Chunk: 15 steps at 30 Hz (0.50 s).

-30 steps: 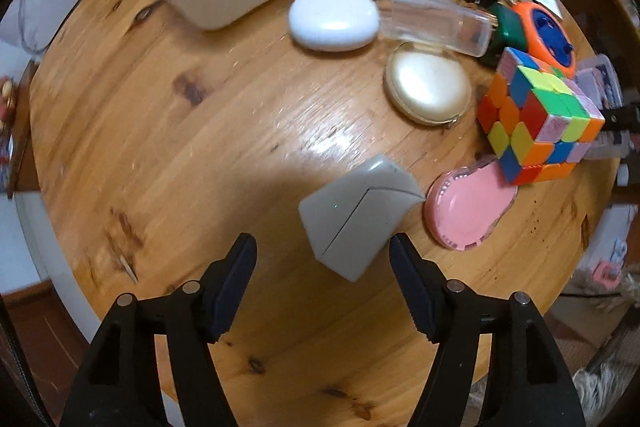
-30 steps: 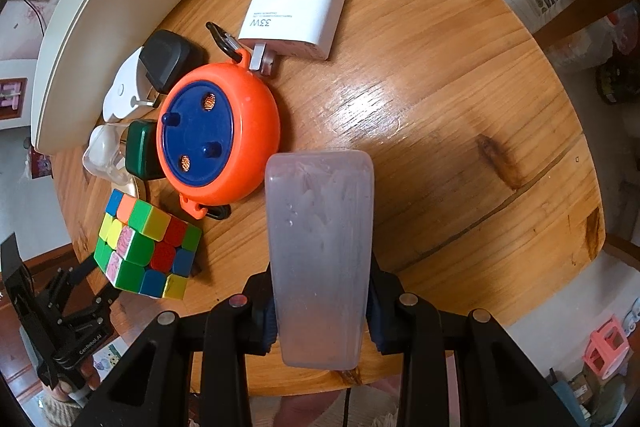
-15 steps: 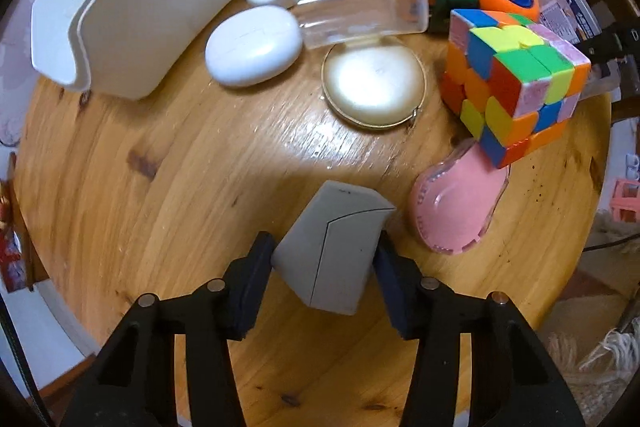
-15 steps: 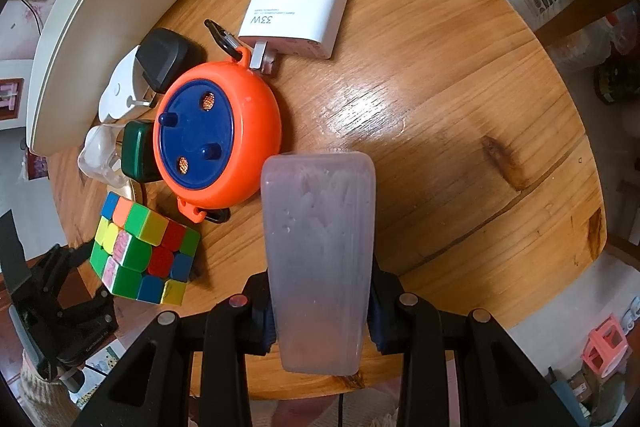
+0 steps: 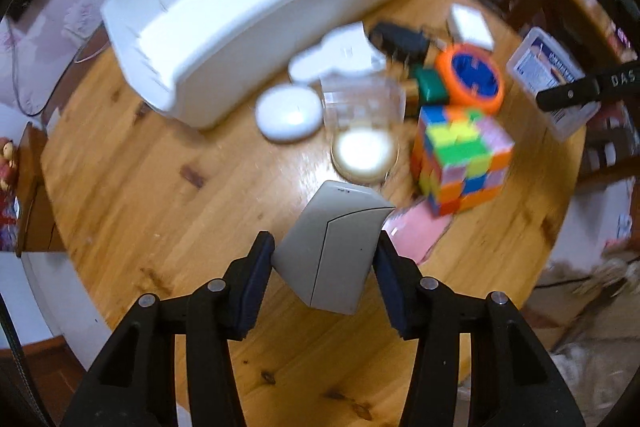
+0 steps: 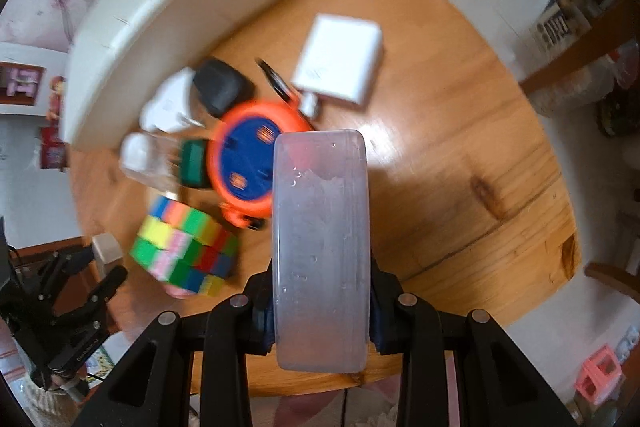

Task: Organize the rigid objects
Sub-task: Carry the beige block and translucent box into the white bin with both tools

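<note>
Far left on the round wooden surface (image 5: 132, 195): a long white curved bin (image 5: 248, 15), open side up and standing apart from the clutter, probably the container meant to receive the rigid items.

Just right of the bin, bunched into one cluster: a white oval case (image 5: 289, 114), a clear plastic box (image 5: 362, 99), a pale round compact (image 5: 365, 155), a black plug (image 5: 396, 37), a green block (image 5: 431, 87), an orange-and-blue cord reel (image 5: 472, 79), a colourful puzzle cube (image 5: 460, 159) and a pink flat case (image 5: 418, 231). Packed tight, so any pick from above best taken at the cluster's edge.

At bottom centre of the left view: left gripper (image 5: 324, 267) clamped on a grey wedge-shaped box (image 5: 332, 247), both pads pressed flat against its opposite sides. Box tilted, its near corner below the fingertips, its far end jutting forward toward the compact; seemingly clear of the wood, though blur hides the exact gap.

Further right, past the cube: right gripper (image 6: 320, 311) clenched on a frosted translucent case (image 6: 320, 247), gripped across its narrow width at the near end. Long body pointing straight ahead, overlapping the reel in view, above the wood. White charger brick (image 6: 340, 61) lying alone beyond it.
</note>
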Each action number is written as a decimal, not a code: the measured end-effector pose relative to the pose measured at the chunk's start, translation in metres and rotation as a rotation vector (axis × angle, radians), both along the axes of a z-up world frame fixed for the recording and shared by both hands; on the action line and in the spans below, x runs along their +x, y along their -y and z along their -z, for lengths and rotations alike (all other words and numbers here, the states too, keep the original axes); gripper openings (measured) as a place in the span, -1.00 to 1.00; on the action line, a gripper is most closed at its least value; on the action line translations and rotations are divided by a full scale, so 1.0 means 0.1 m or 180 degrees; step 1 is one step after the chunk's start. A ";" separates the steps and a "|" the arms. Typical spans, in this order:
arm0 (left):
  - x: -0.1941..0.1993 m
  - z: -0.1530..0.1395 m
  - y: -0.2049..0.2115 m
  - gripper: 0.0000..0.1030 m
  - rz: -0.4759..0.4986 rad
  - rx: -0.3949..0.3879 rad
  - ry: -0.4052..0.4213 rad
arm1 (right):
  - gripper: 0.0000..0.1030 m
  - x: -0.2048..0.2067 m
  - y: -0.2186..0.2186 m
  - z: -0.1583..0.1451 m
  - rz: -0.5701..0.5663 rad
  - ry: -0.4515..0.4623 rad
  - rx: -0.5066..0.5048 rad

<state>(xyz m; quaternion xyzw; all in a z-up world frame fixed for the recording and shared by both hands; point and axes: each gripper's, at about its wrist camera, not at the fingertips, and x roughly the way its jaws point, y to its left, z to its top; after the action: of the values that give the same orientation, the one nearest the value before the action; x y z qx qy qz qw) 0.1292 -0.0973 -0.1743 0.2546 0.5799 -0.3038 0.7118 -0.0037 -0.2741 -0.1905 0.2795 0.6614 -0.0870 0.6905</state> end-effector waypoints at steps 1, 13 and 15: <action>0.05 -0.09 0.05 0.04 -0.0046 -0.0034 0.0037 | -0.34 0.03 0.01 -0.09 -0.0004 0.0072 0.0028; 0.42 -1.07 -0.23 0.04 -0.0825 -0.0226 0.0519 | -0.34 0.83 -0.10 -1.26 -0.0503 0.0998 -0.0030; 0.64 -1.09 -0.19 0.04 -0.0964 -0.0239 0.0507 | -0.34 1.03 -0.14 -1.36 -0.0603 0.1111 -0.0106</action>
<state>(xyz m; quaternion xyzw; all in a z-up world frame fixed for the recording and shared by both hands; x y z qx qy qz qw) 0.1929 -0.0781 -0.0658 0.1608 0.5416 -0.1934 0.8022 0.0994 -0.2602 -0.0543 0.2155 0.5534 0.0172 0.8044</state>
